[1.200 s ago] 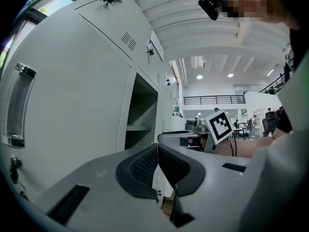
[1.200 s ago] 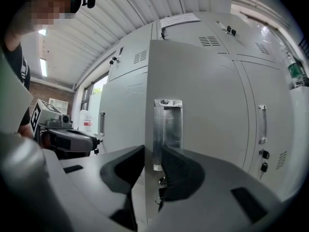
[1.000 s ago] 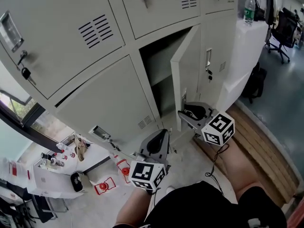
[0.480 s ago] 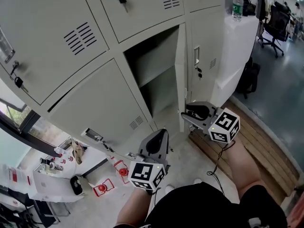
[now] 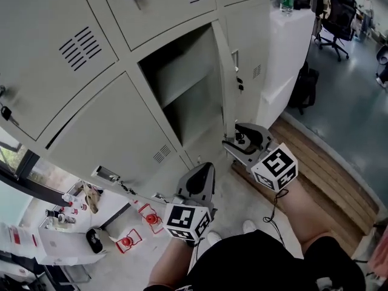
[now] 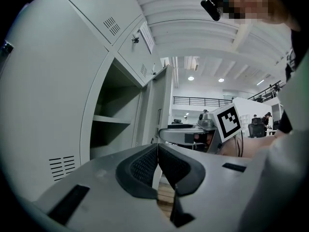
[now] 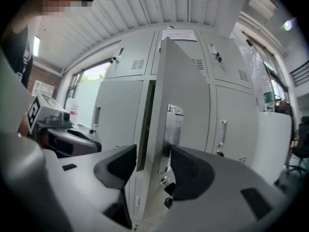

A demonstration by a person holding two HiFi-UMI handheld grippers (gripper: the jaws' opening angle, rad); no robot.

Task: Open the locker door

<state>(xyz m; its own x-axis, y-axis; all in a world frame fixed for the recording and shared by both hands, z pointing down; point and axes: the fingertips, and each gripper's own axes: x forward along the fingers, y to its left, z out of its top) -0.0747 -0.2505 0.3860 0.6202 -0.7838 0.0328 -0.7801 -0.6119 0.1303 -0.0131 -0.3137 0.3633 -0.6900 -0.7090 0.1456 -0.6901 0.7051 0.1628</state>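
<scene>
**Clerk:** Entry one, left gripper (image 5: 205,168)?

**Keeper:** Held low before the lower lockers. Fingers pressed together, nothing in them.

**Clerk:** Entry two, locker door (image 5: 225,80)?

**Keeper:** Swung well out from its open compartment (image 5: 182,83), nearly edge-on from above. Thin painted sheet metal. Judged light, stiff, free on its hinges and slick to rubber pads. Best hold is the free edge by the latch plate (image 7: 173,129). A flat push on the inner face would also serve.

**Clerk:** Entry three, right gripper (image 5: 233,143)?

**Keeper:** Fingers spread wide, having just been opening. The door's free edge stands between them, unpinched.

**Clerk:** Surroundings?

**Keeper:** Pale floor (image 5: 233,202) underfoot. Wooden boards (image 5: 327,174) to the right, beside the lockers. Office chair (image 5: 336,14) far right, well apart. Nothing seen in the door's swing.
</scene>
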